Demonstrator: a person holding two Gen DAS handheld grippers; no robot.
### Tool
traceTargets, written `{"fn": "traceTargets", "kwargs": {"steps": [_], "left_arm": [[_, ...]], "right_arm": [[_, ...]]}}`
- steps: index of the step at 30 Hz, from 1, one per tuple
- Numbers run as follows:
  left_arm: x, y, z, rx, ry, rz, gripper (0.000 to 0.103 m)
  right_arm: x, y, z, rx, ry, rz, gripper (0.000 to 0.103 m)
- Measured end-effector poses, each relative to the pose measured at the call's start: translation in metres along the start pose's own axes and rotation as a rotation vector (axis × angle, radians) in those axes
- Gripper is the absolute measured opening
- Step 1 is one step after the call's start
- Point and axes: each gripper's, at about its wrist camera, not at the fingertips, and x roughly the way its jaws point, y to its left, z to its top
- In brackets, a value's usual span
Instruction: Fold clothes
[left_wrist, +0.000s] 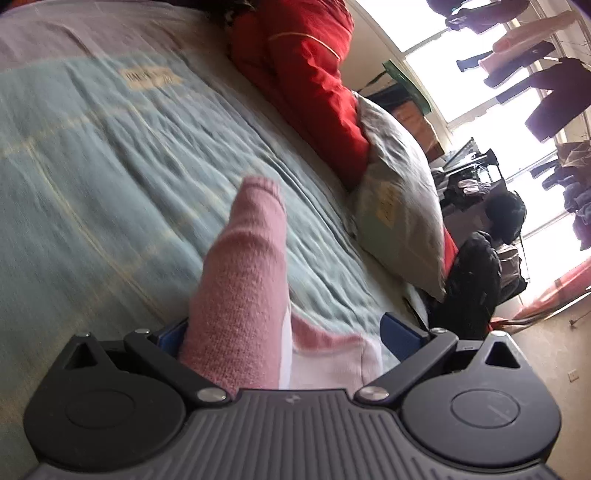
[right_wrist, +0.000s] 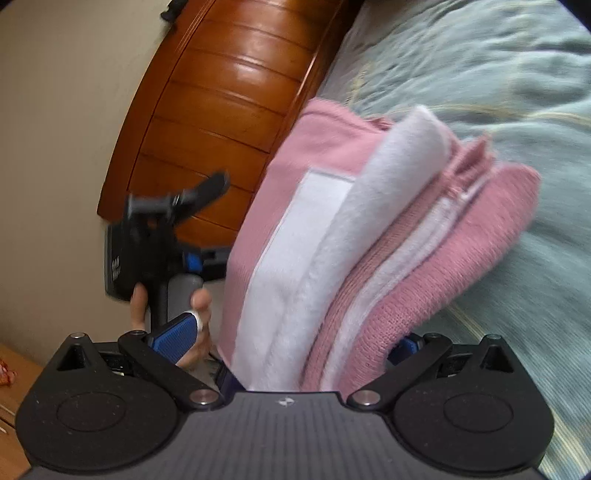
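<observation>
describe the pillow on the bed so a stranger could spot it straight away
Start at the bed with the pale blue-green bedspread. Along its window-side edge, beside the bright red quilt, lies the pillow. It is the only grey, plump, wrinkled cushion there, unlike the pink knit garment.

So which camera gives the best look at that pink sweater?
The right wrist view: the pink sweater shows as a folded bundle with white fleece lining. The left wrist view shows only a pink knit strip and some white.
</observation>
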Motion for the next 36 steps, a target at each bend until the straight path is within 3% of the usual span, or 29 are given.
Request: {"fn": "traceTargets", "kwargs": {"steps": [9, 12, 14, 18, 20, 24, 28, 31, 36], "left_arm": [[-0.004, 0.038, -0.003, -0.075, -0.087, 0.043, 0.101], [-0.026, 0.032, 0.000, -0.066, -0.198, 0.062, 0.101], [-0.038, 0.025, 0.000, -0.058, -0.229, 0.070, 0.102], [-0.036, 0.009, -0.011, 0.022, -0.168, 0.092, 0.102], [-0.027, 0.001, -0.022, 0.076, -0.121, 0.122, 0.102], [-0.011, -0.014, -0.039, 0.171, -0.044, 0.191, 0.102], [-0.012, -0.026, -0.054, 0.224, -0.018, 0.195, 0.102], [-0.010, -0.033, -0.059, 0.252, -0.023, 0.179, 0.102], [0.013, -0.022, -0.056, 0.226, -0.049, 0.119, 0.102]], "right_arm": [[0.005, -0.012, 0.007, 0.010, 0.010, -0.001, 0.103], [-0.007, -0.006, -0.001, -0.059, -0.002, -0.100, 0.103], [-0.017, -0.002, -0.006, -0.110, -0.011, -0.171, 0.103], [-0.058, 0.030, -0.020, -0.326, -0.179, -0.304, 0.103], [-0.060, 0.050, -0.023, -0.449, -0.218, -0.320, 0.103], [-0.022, 0.076, -0.030, -0.717, -0.178, -0.390, 0.103], [0.031, 0.059, -0.031, -0.834, -0.040, -0.551, 0.103], [0.036, 0.044, -0.036, -0.884, -0.021, -0.585, 0.103], [0.035, 0.045, -0.036, -0.853, -0.026, -0.581, 0.103]]}}
